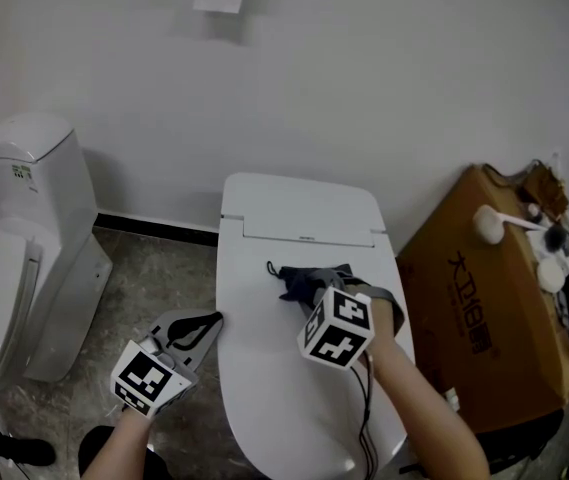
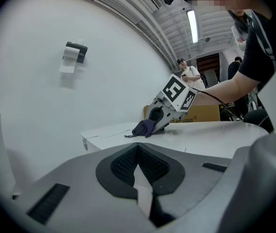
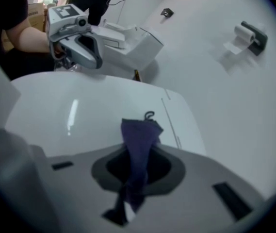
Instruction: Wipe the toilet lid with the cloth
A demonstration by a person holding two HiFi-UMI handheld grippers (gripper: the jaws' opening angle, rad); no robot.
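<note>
The white toilet lid point(image 1: 284, 388) is down and lies in the middle of the head view. A dark blue cloth point(image 1: 302, 280) rests on its rear half. My right gripper point(image 1: 316, 298) is shut on the cloth and holds it down on the lid. In the right gripper view the cloth point(image 3: 138, 140) runs out from between the jaws onto the lid point(image 3: 79, 110). My left gripper point(image 1: 214, 320) hangs just off the lid's left edge, shut with nothing in it. The left gripper view looks across the lid point(image 2: 210, 140) at the cloth point(image 2: 145, 127).
A second white toilet point(image 1: 24, 248) stands at the left. To the right is a brown cardboard box point(image 1: 474, 308) with small items on top. A paper roll holder point(image 3: 250, 33) hangs on the white wall behind. People point(image 2: 191, 74) stand in the background.
</note>
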